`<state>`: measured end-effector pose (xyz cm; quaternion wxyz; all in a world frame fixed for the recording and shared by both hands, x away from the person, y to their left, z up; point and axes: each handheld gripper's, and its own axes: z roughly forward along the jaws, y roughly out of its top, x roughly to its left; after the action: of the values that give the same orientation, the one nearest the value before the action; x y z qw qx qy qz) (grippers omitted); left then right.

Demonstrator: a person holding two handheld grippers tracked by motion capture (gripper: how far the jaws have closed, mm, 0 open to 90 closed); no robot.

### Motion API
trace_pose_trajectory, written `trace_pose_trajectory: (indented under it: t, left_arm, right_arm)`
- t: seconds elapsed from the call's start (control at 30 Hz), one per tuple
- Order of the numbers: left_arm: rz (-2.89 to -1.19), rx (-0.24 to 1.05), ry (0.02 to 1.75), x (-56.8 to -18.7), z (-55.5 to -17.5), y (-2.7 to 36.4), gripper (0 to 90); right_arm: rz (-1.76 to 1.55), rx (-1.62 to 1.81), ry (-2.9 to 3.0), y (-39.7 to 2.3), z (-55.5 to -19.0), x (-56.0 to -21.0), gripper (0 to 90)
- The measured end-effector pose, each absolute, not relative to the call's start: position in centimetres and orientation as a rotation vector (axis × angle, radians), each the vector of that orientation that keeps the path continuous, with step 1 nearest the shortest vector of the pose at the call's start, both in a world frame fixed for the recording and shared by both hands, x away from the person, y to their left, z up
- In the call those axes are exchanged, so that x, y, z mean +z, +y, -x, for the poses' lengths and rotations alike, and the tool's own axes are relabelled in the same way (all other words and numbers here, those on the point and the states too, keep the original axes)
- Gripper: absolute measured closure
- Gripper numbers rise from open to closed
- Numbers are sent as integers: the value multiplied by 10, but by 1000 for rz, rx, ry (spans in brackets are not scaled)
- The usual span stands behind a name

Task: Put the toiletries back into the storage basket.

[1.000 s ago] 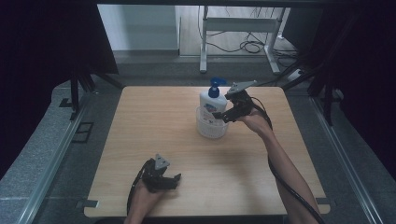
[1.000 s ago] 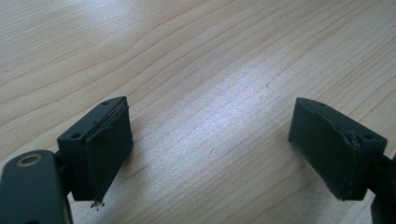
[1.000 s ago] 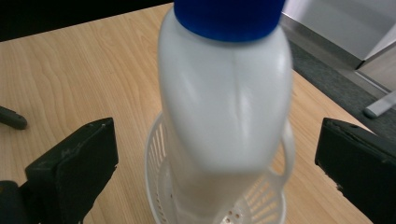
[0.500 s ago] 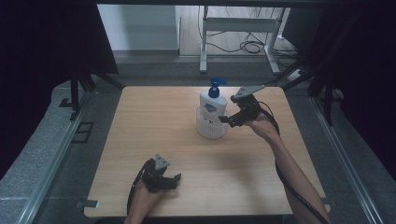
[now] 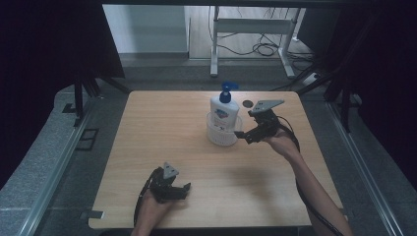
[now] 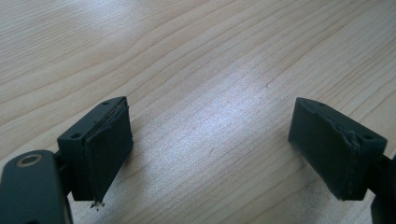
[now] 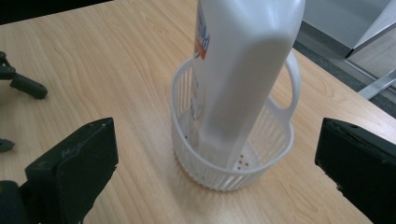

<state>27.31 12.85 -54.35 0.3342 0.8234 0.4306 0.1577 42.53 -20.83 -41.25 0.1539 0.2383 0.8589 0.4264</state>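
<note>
Right tool [image 5: 244, 135] hangs just beside the white basket [image 5: 222, 132], on the side that faces the surface's right edge, with its jaws spread wide and nothing between them. In the right gripper view the two black jaws stand far apart at the bottom corners, and the basket [image 7: 232, 154] with the bottle [image 7: 243, 70] sits between and beyond them, close ahead. The bottle [image 5: 224, 109] stands upright in the basket, its long axis vertical, a blue pump [image 5: 226, 90] on top; it leans a little against the basket wall, as far as that view tells. Basket and bottle sit in the far half of the wooden surface [image 5: 162, 132], nearer the far edge than the near one and somewhat toward the right edge. A looped handle [image 7: 293, 86] rises from the basket's rim on the side away from the right tool's camera. Left tool [image 5: 183, 189] rests low by the near edge, well apart from the basket, its jaws also wide open over bare wood, as the left gripper view [image 6: 210, 154] shows. So the right hand [image 5: 280, 143] is plainly the nearer one, and the basket lies straight along the line of its jaws. I judge that any grasp would come from this side, the jaws closing across the bottle's upright body or on the basket wall.
</note>
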Motion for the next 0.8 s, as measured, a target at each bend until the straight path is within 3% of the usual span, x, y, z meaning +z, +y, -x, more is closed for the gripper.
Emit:
trace_pose_trajectory:
  t: [0.8]
  left_arm:
    - [-2143,415,1130,-544,-272,128,132]
  right_arm:
    - [-699,1228,2466,-221,-392,-424,0]
